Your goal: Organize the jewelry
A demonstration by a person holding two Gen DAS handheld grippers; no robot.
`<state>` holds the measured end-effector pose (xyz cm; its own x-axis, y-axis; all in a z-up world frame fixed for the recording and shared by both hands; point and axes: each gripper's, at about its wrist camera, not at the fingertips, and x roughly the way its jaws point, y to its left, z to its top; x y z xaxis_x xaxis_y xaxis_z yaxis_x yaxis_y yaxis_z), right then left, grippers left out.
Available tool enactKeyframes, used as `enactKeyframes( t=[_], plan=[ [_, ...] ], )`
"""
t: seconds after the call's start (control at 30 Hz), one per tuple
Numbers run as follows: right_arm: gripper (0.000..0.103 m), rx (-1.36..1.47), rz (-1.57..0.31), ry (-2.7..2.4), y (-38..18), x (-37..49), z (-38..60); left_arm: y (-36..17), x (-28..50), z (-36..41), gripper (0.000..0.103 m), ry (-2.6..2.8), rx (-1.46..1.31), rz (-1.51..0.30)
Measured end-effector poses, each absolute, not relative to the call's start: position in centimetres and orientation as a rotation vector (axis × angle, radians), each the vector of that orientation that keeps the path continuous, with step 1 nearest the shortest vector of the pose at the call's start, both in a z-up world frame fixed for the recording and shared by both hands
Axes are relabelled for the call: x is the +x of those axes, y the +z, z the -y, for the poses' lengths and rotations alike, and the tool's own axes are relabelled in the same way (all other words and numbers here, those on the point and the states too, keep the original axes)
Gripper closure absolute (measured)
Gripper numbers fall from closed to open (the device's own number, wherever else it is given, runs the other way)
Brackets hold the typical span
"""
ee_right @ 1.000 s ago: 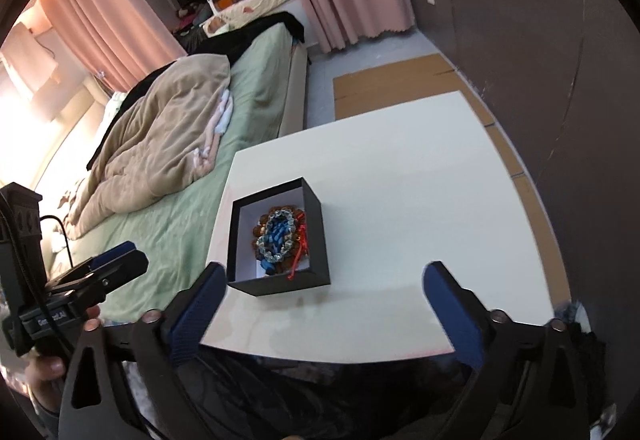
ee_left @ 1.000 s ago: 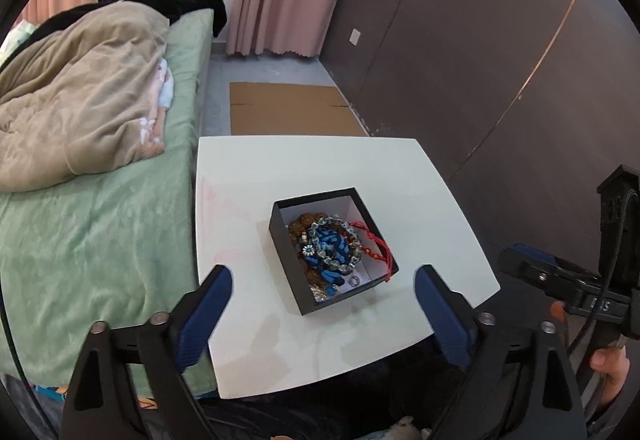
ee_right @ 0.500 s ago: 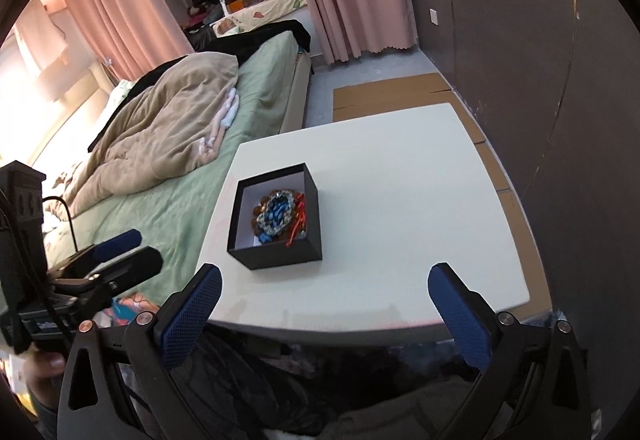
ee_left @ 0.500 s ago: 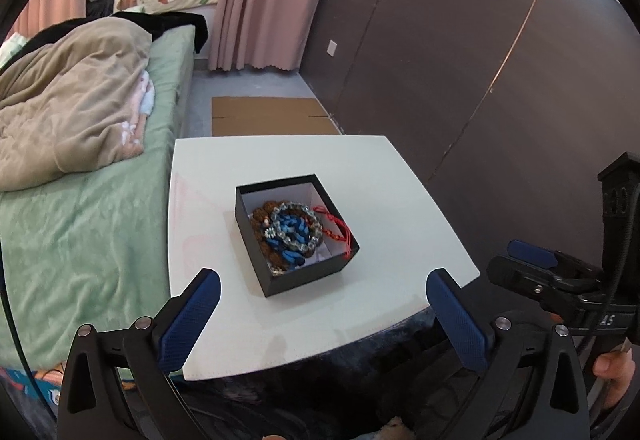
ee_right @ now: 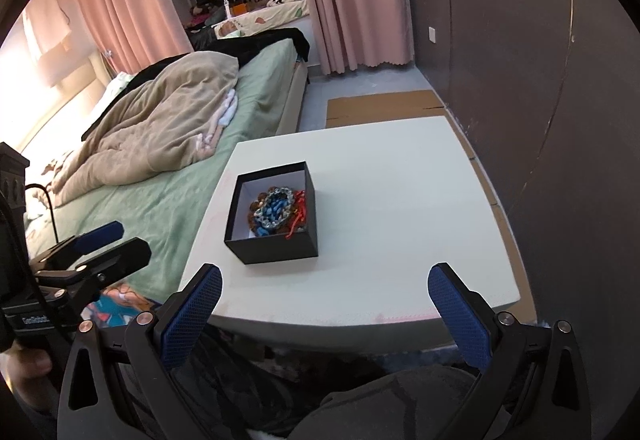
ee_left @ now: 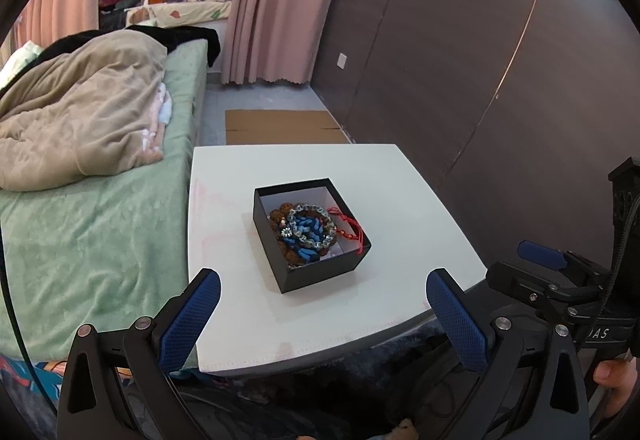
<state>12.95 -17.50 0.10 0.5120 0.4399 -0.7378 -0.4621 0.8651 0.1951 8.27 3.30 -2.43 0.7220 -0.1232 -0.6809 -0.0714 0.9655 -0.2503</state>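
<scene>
Left wrist view showed the left gripper point(ee_left: 322, 290) with jaws spread wide and holding nothing, hovering over the white surface's point(ee_left: 360, 168) near edge. Beyond sat the black box point(ee_left: 320, 274) of bracelets point(ee_left: 308, 230), bare surface all round it. Likewise released, the right gripper point(ee_right: 324, 288) hung short of that edge, well apart from the box.

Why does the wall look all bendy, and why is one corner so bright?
Left wrist view: the fisheye lens bows the dark wall and leaves black corners; the black box is evenly lit and sharp. Right wrist view: the same curving, and glare washes out the pink curtain at upper left.
</scene>
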Motion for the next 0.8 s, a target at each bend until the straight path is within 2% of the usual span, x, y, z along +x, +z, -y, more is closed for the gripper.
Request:
enactKeyframes(
  t=[0.8],
  plan=[
    [0.000, 0.025, -0.901, 0.544, -0.2, 13.7, 18.3, -1.3, 8.1, -2.8, 0.001, -0.023, -0.234, -0.728]
  ],
)
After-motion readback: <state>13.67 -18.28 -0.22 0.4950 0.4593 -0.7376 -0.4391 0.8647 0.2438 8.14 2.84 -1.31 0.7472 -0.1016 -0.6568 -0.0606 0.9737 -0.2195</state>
